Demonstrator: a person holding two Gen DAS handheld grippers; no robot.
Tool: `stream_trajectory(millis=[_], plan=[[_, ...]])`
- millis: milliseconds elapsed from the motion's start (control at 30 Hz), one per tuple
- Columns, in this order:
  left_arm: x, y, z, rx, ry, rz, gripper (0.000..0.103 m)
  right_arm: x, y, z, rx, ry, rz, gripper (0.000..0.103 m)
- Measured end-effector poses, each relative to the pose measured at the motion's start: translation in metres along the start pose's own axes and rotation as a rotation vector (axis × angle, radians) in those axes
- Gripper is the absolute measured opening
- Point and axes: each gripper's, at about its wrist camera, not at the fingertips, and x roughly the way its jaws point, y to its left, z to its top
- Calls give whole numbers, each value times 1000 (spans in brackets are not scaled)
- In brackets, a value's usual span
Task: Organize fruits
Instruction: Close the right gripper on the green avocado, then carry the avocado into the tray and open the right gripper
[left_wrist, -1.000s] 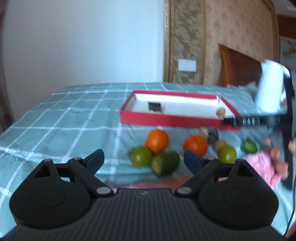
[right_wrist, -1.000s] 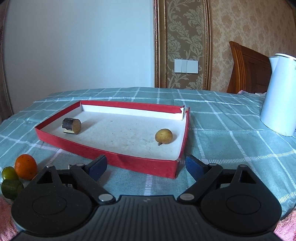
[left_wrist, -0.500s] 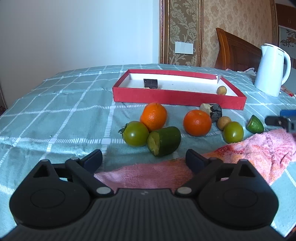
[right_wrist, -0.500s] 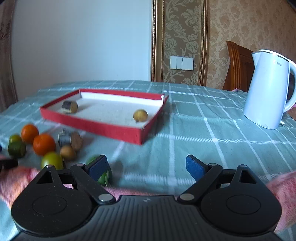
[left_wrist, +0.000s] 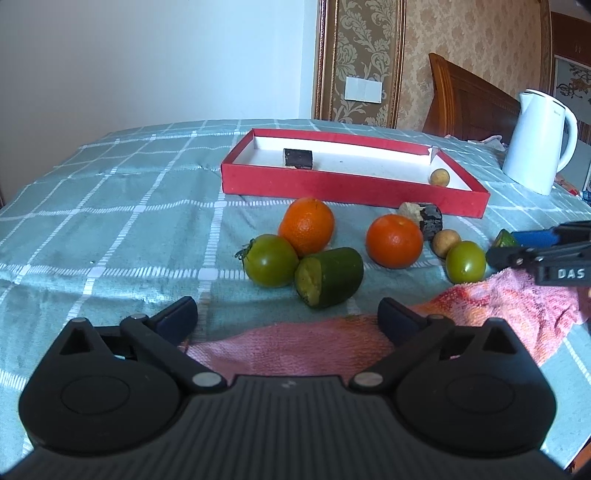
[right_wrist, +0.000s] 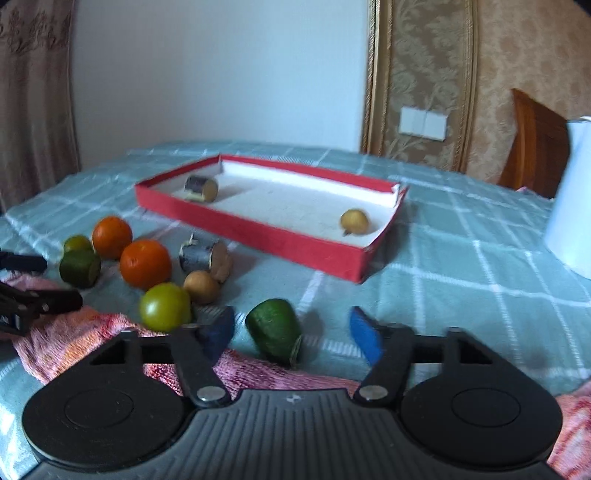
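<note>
Blue-padded right claw (right_wrist: 291, 334) now closing around green fruit (right_wrist: 275, 334).

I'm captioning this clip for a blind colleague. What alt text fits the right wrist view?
The right claw is closing around a green cut fruit piece lying on a checked teal cloth, pads not yet touching it. Behind lie two oranges, green tomatoes and a red tray holding a small yellow fruit.

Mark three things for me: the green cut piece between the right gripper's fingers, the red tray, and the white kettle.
green cut piece (right_wrist: 275, 330): right wrist view, on its rounded green skin.
red tray (left_wrist: 332, 186): left wrist view, on its near outer wall.
white kettle (left_wrist: 535, 144): left wrist view, on the middle of its body.
</note>
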Motion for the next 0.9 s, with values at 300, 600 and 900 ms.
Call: stream_trajectory(millis=[300, 600, 900], plan=[[-1, -1, 0, -2, -2, 2, 103, 1, 9, -1, -23, 10, 5, 34], [-2, -2, 0, -3, -3, 1, 103, -3, 2, 10, 18, -18, -15, 34], [-2, -2, 0, -4, -4, 0, 103, 5, 13, 41, -46, -72, -42, 34]])
